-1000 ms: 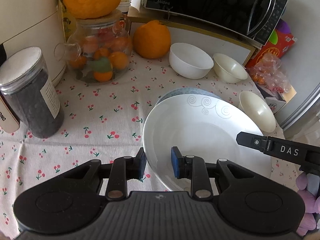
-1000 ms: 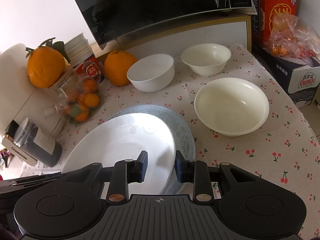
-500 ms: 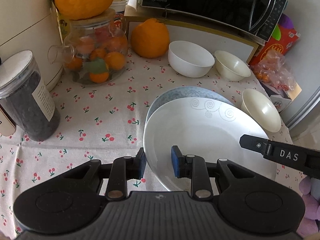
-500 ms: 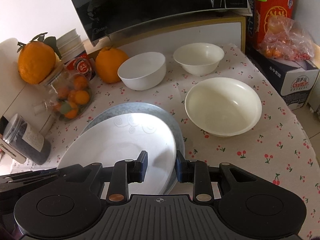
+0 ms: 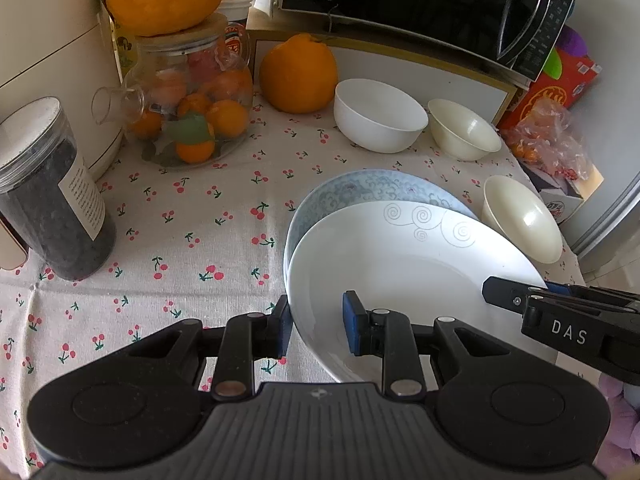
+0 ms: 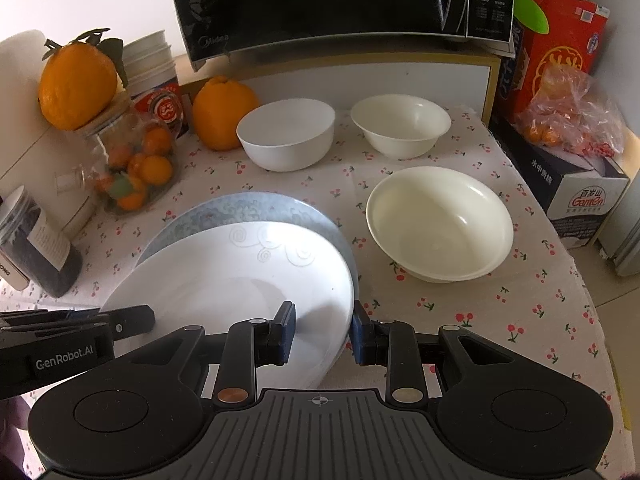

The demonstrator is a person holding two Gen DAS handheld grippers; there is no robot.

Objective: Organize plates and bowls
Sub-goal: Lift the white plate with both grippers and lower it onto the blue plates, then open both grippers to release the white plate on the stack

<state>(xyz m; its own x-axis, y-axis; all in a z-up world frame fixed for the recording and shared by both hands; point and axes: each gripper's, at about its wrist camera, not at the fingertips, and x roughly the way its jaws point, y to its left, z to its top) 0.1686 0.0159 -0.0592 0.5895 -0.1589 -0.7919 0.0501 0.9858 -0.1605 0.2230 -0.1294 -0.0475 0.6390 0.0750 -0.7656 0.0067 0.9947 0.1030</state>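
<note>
Together we pinch the white plate (image 5: 400, 264) by opposite rims, left gripper (image 5: 316, 326) and right gripper (image 6: 323, 332) both narrowly clamped, steadying it over the blue plate (image 5: 360, 190) for stacking.

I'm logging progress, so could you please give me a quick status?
Both hand-held grippers shut on white plate. Plate over blue plate. Nothing blocking.

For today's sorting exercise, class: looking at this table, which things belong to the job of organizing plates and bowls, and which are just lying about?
Part of the job:
white plate, gripped at opposite rims by left gripper and right gripper
blue patterned plate beneath it
white bowl
two cream bowls

Just lying about:
microwave
large orange
glass jar of fruit
dark jar
red box
</note>
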